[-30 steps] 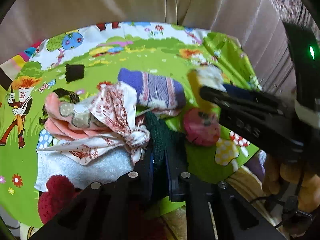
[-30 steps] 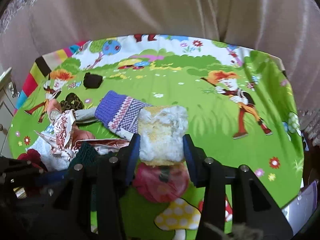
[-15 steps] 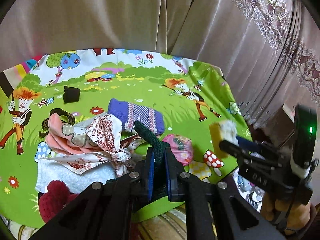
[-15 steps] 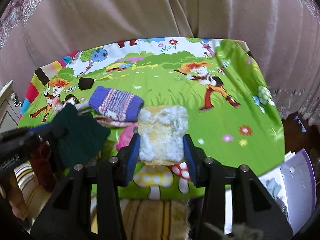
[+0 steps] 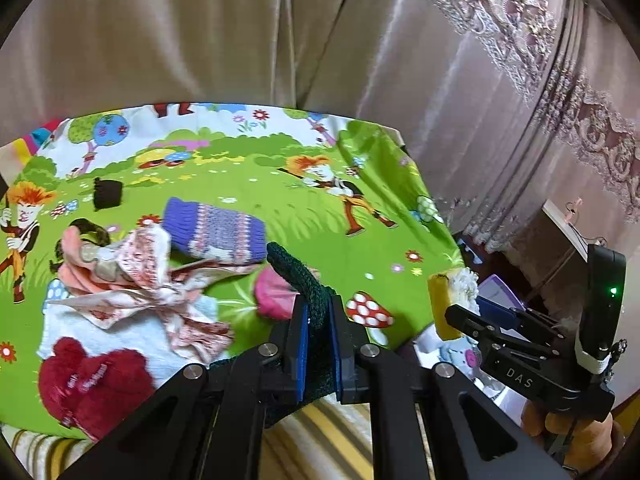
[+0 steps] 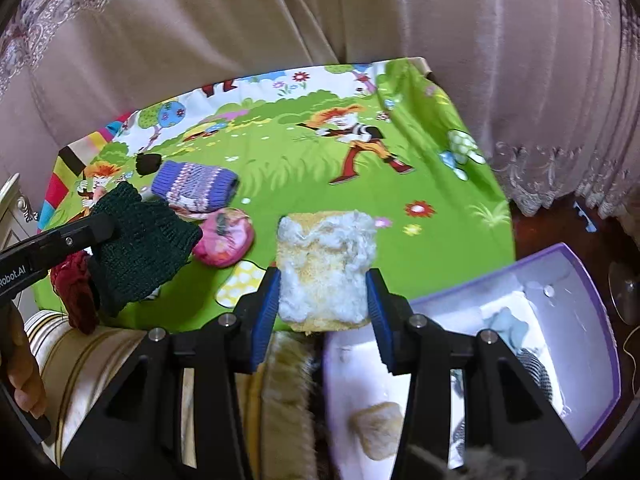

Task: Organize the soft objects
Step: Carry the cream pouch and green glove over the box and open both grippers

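Left gripper [image 5: 318, 320] jaws clamped on dark green knit [image 5: 298, 272], its lower end hidden, long axis pointed forward, right gripper [image 6: 322, 300] jaws clamped on yellow sponge [image 6: 326, 264].

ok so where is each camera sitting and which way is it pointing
Left wrist: rides the left tongs, looks forward over the cartoon tablecloth; tongs shut on the dark green knit; right tongs at right.
Right wrist: rides the right tongs, shut on the fluffy yellow pad, above the purple box; left tongs at left.
Shared: tablecloth, purple knit sock, pink pouch.
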